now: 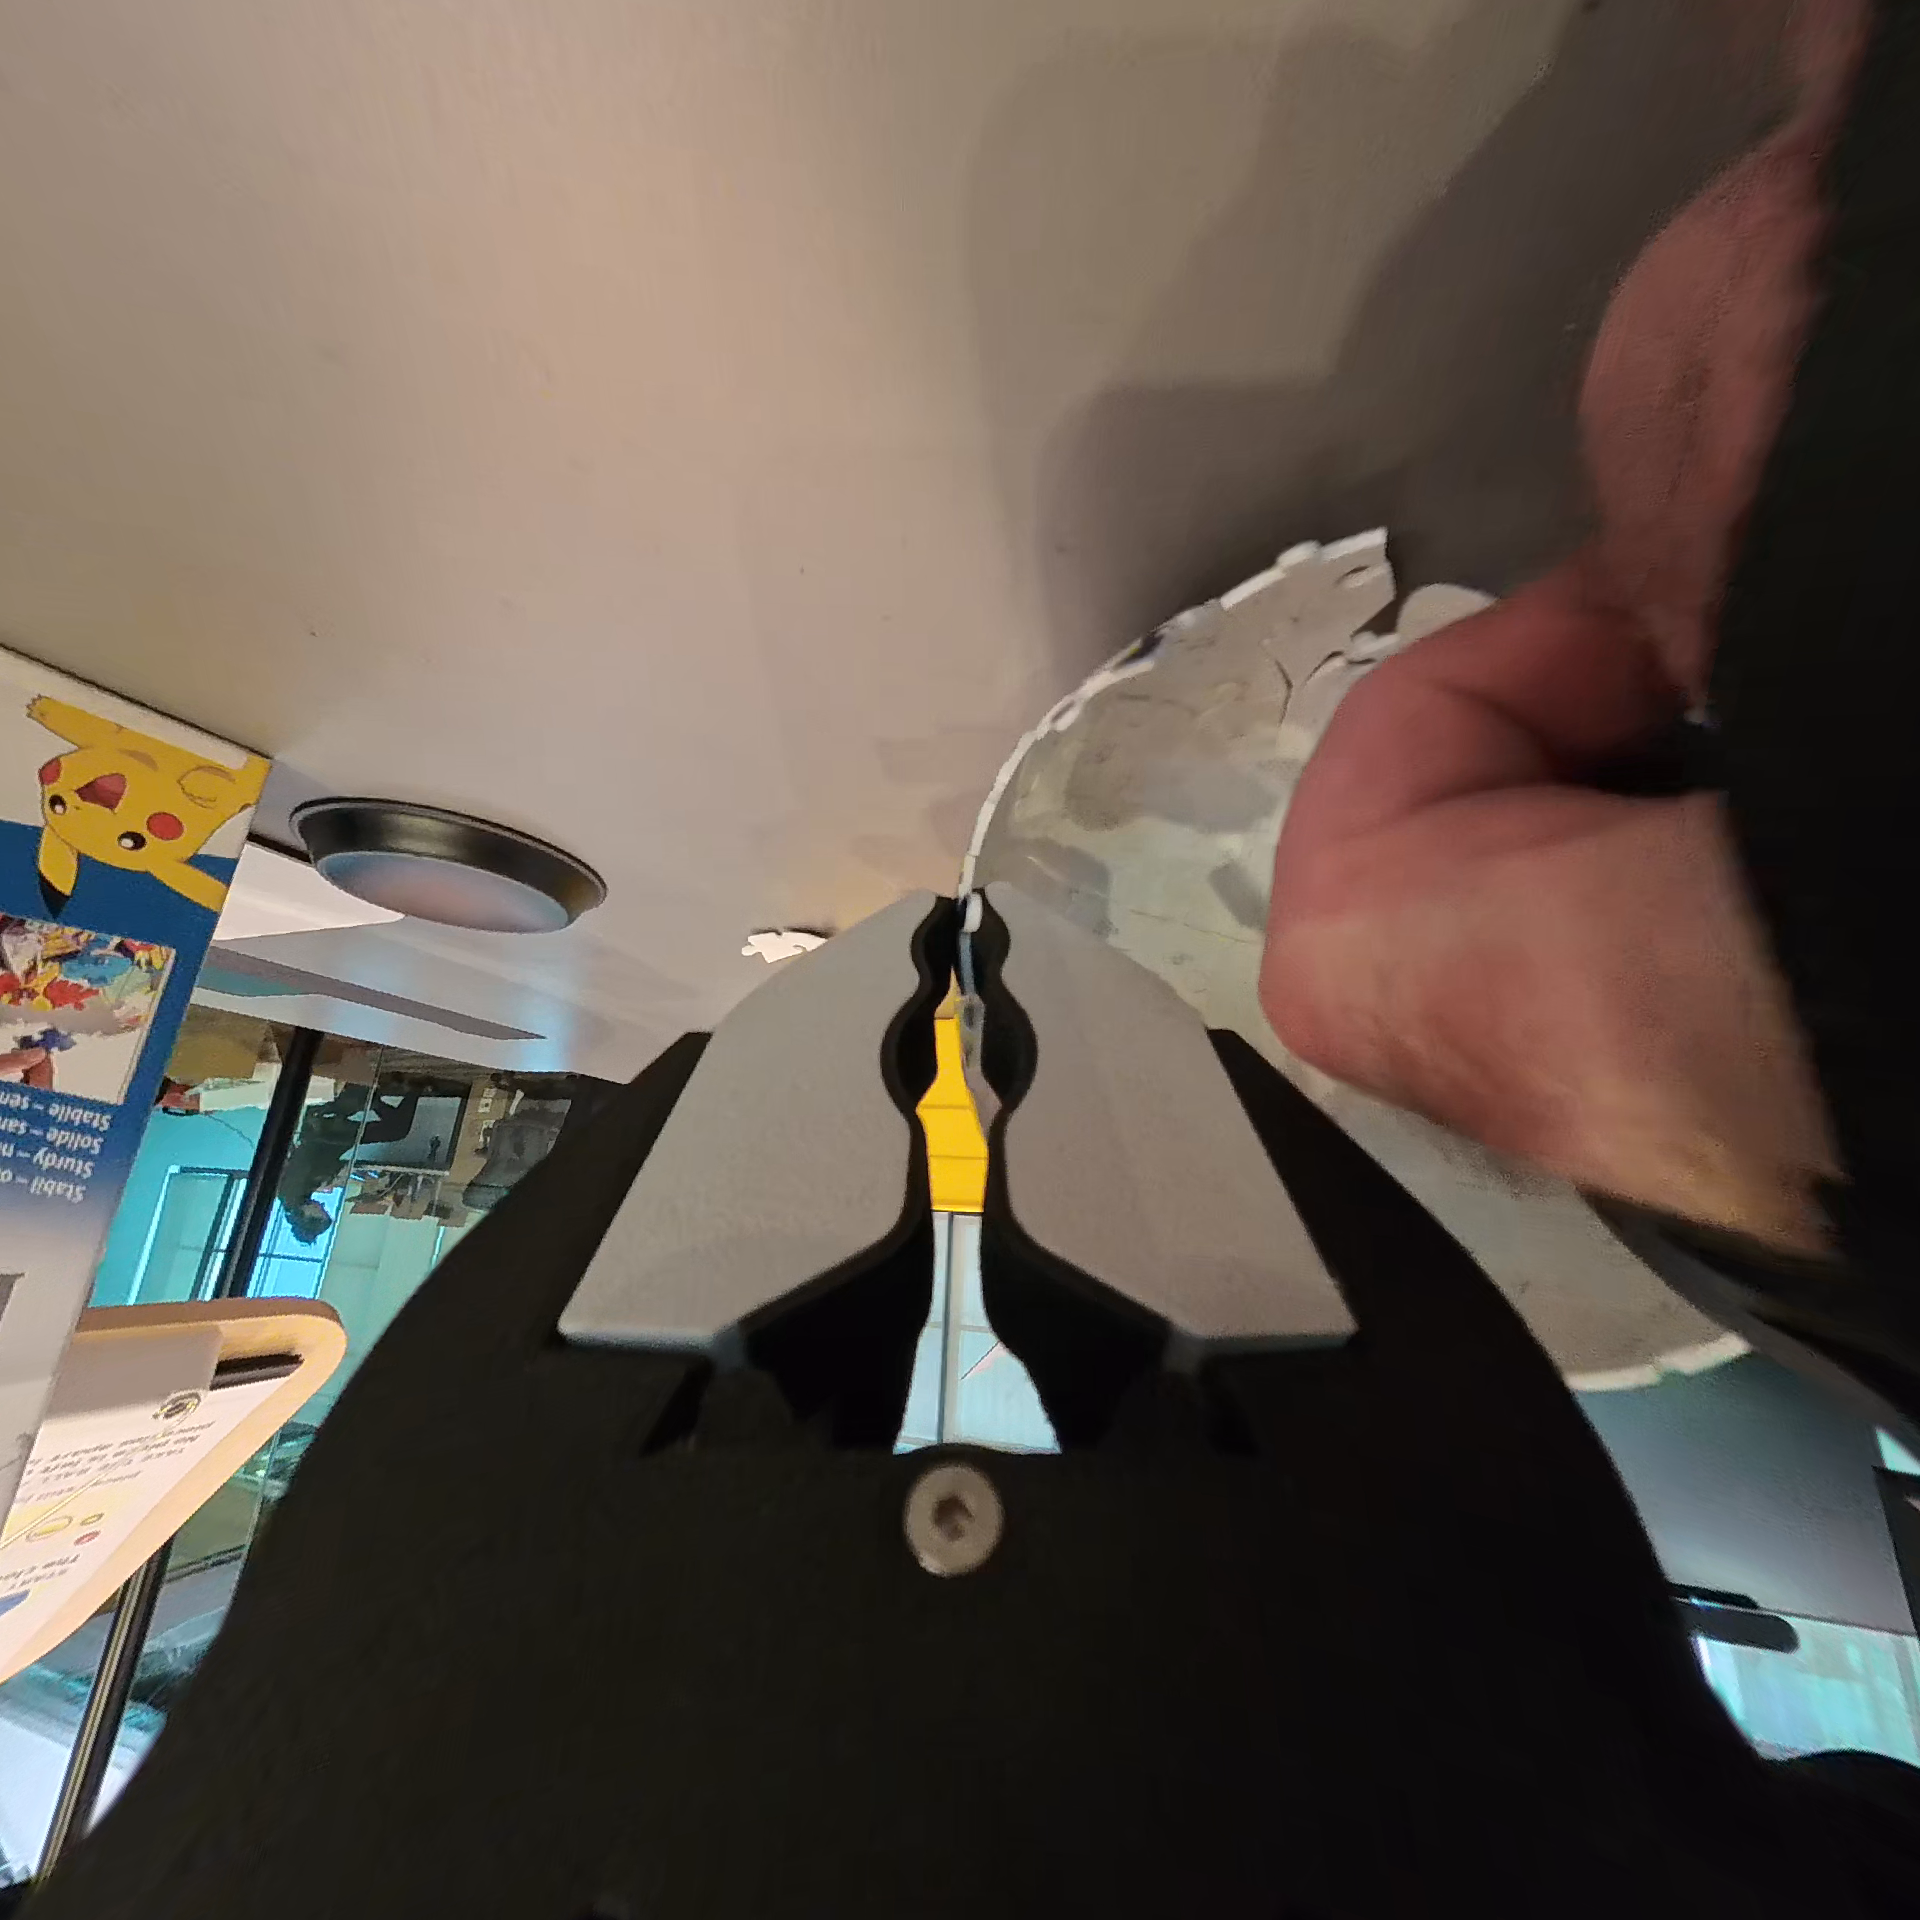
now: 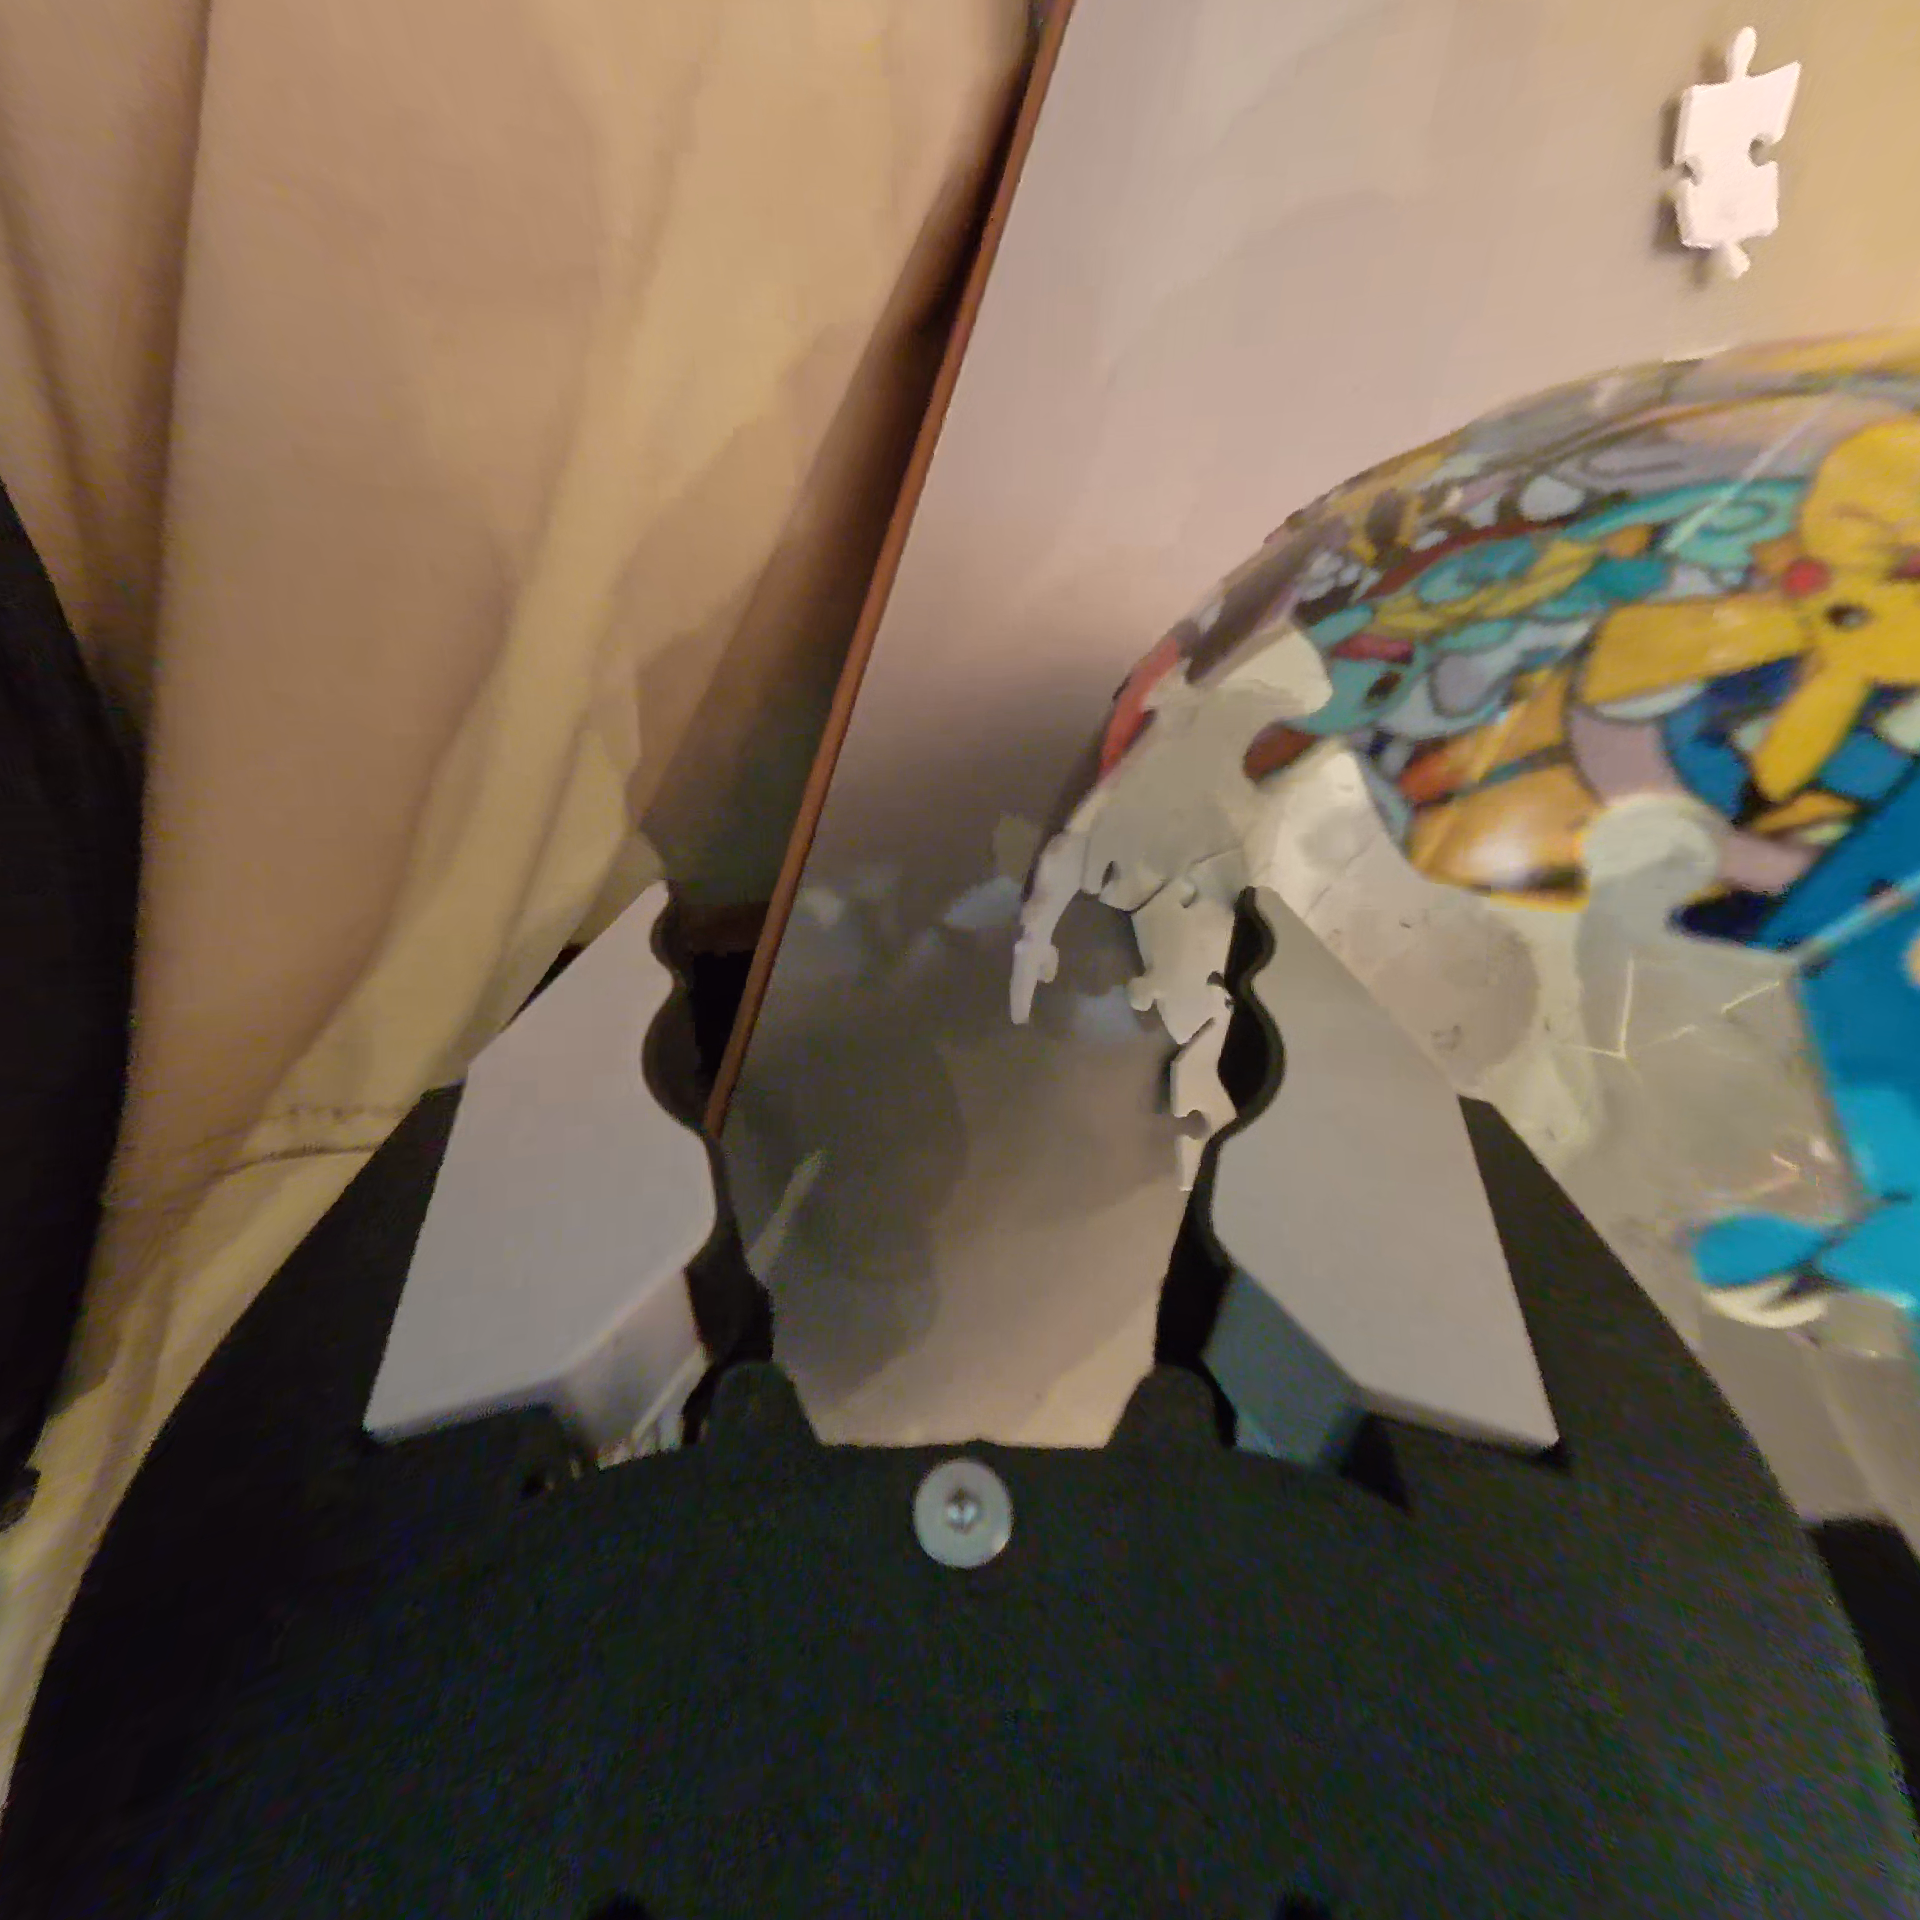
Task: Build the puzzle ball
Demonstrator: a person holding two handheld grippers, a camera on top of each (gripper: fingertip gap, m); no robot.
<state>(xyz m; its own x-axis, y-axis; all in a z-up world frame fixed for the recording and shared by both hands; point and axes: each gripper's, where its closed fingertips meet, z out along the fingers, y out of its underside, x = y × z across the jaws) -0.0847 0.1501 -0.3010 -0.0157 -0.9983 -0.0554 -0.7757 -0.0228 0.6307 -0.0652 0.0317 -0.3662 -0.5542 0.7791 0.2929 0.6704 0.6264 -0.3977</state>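
Pinching the jagged rim of the half-built, colourfully printed curved plastic puzzle ball (image 2: 1558, 727), the left claw (image 1: 964, 935) steadies it while the right claw (image 2: 961, 997) gapes empty just left of that rim.

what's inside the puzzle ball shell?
Nothing visible inside the puzzle ball shell: only its bare grey inner face shows. A hand covers part of the hollow in the left wrist view.
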